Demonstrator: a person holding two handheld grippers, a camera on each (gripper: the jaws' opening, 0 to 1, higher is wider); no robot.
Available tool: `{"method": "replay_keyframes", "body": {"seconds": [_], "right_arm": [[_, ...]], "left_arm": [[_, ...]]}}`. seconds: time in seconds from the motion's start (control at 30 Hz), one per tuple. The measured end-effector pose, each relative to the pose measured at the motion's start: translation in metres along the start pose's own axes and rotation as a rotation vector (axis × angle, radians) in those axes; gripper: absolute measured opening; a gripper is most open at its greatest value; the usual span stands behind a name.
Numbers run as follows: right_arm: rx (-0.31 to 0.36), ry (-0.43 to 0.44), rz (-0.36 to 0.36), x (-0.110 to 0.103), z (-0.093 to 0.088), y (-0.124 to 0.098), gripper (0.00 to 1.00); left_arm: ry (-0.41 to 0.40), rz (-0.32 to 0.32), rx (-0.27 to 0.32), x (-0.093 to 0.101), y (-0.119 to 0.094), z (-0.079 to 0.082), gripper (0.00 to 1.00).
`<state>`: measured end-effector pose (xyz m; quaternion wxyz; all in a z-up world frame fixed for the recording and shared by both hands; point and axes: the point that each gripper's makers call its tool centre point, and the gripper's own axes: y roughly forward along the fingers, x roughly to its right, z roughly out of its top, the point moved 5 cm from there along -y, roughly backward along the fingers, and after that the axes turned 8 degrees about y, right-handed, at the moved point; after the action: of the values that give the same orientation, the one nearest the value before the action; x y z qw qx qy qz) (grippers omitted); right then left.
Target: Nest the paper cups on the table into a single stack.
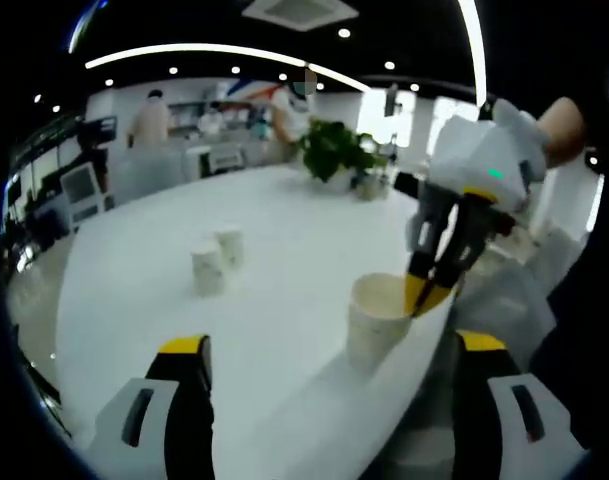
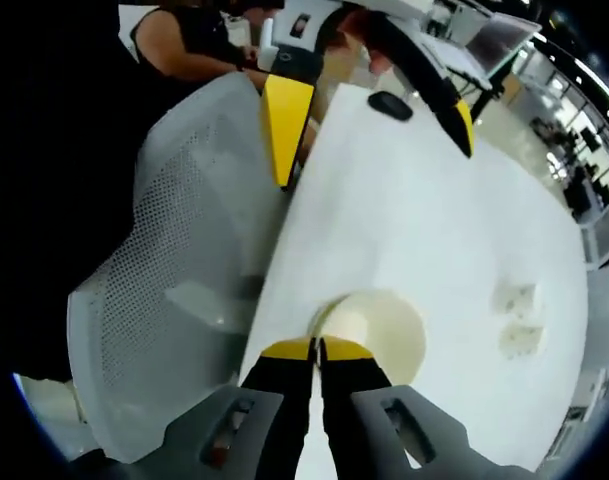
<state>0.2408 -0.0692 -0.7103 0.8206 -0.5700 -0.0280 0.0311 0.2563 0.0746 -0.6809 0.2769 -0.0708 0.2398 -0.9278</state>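
matt paper cups, smooth glossy white table, perforated mesh plastic chair, yellow-tipped black tool

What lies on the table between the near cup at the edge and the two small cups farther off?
Nothing: between the near cup and the two small cups, the left gripper view shows bare white table.

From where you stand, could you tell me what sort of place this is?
Probably an open-plan office or meeting area: a large white table carrying paper cups and a potted plant, a mesh office chair beside it, and people at desks in the background.
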Motion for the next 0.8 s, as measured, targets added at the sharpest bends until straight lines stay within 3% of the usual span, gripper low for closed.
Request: {"method": "replay_keyframes", "body": {"seconds": [0.4,0.6,0.8], "right_arm": [[0.050,0.060,-0.004,-0.004,0.001,-0.004,0.19],[0.129,0.141,-0.032,-0.003,0.001,-0.014,0.31],[0.159,0.192,-0.037,0.000,-0.003,-0.014,0.32]], "left_arm": [[-0.001,0.016,0.003,-0.003,-0.003,-0.001,0.98],[-0.013,0.015,0.007,-0.001,-0.004,-0.003,0.98],[-0.023,0.011,0.000,0.000,-0.002,-0.006,0.98]]}}
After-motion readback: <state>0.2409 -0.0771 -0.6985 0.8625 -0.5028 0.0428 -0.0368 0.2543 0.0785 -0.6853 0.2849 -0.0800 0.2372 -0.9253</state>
